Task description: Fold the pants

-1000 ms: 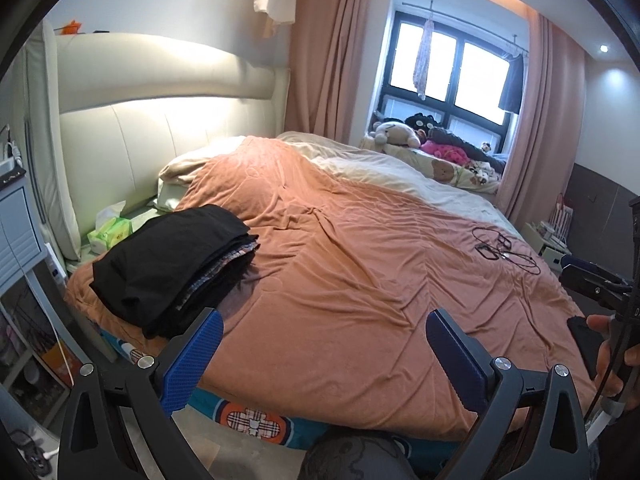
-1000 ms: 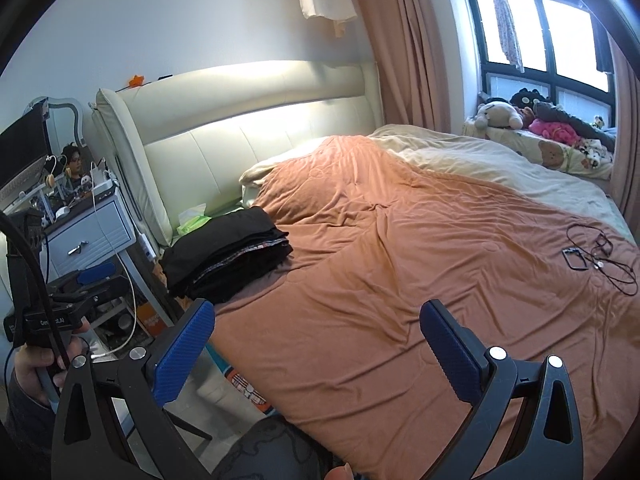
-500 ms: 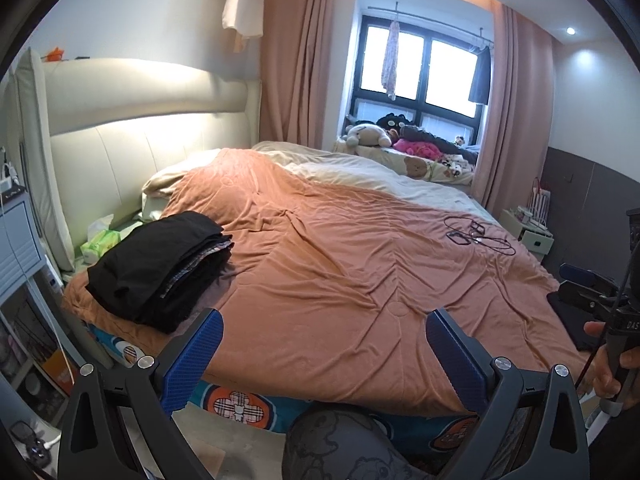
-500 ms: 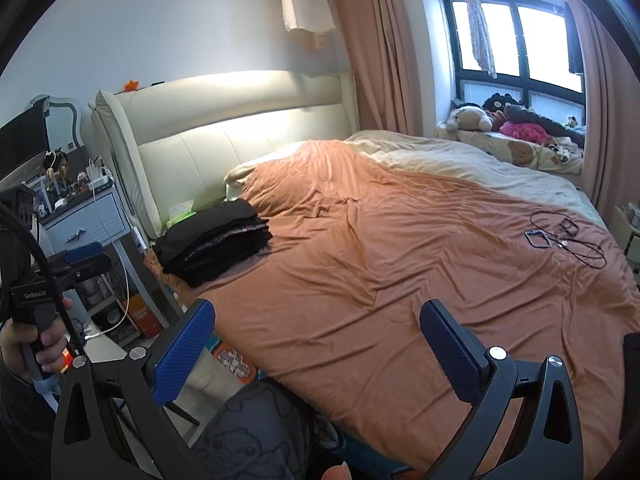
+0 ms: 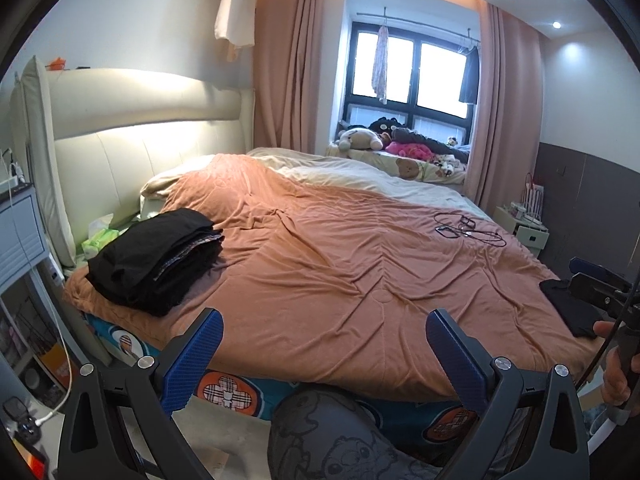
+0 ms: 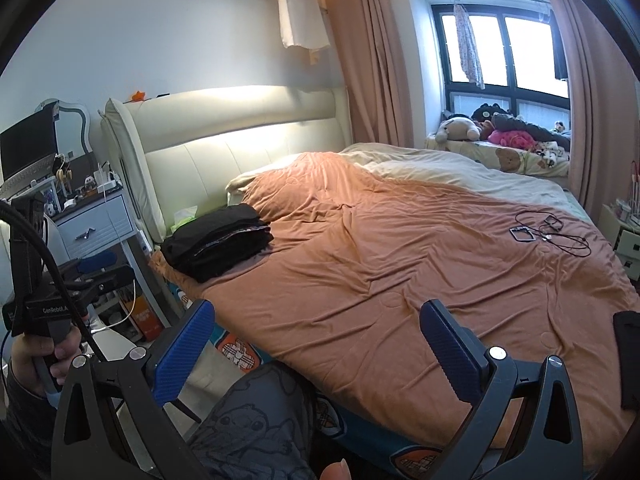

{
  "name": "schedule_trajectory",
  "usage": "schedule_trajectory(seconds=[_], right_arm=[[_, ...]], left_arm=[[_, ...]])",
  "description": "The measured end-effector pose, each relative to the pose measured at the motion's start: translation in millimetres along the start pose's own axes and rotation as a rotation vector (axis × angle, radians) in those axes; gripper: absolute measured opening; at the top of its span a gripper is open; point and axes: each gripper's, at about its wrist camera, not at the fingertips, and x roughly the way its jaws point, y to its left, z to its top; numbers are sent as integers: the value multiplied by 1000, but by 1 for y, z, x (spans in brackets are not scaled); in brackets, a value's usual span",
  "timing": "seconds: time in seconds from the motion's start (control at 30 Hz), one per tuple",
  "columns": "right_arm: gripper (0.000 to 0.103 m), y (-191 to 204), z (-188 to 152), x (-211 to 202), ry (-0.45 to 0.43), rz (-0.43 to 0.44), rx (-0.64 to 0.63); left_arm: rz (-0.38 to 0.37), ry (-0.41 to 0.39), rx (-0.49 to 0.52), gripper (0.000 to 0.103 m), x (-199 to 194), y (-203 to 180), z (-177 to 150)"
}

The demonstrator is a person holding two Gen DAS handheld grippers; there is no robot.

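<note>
Left gripper: jaws spread, empty, held off the bed's near edge.
Right gripper: jaws spread, empty.
Pants: folded black stack on the bed, left corner near the headboard.
Black cloth: right edge.

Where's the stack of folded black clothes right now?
The stack of folded black clothes sits on the orange blanket at the bed's near left corner in both wrist views, just in front of the green tissue pack by the headboard.

both hand-held grippers pulled back from bed
</note>
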Motion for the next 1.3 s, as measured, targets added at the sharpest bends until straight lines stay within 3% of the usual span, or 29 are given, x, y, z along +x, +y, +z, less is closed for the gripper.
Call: schedule_trajectory(seconds=[0.47, 1.3], right_arm=[[103, 9, -36, -9, -9, -40, 9], [103, -4, -40, -12, 4, -65, 50]], left_arm=[[3, -30, -16, 102, -11, 4, -29], [7, -48, -1, 102, -15, -2, -30]])
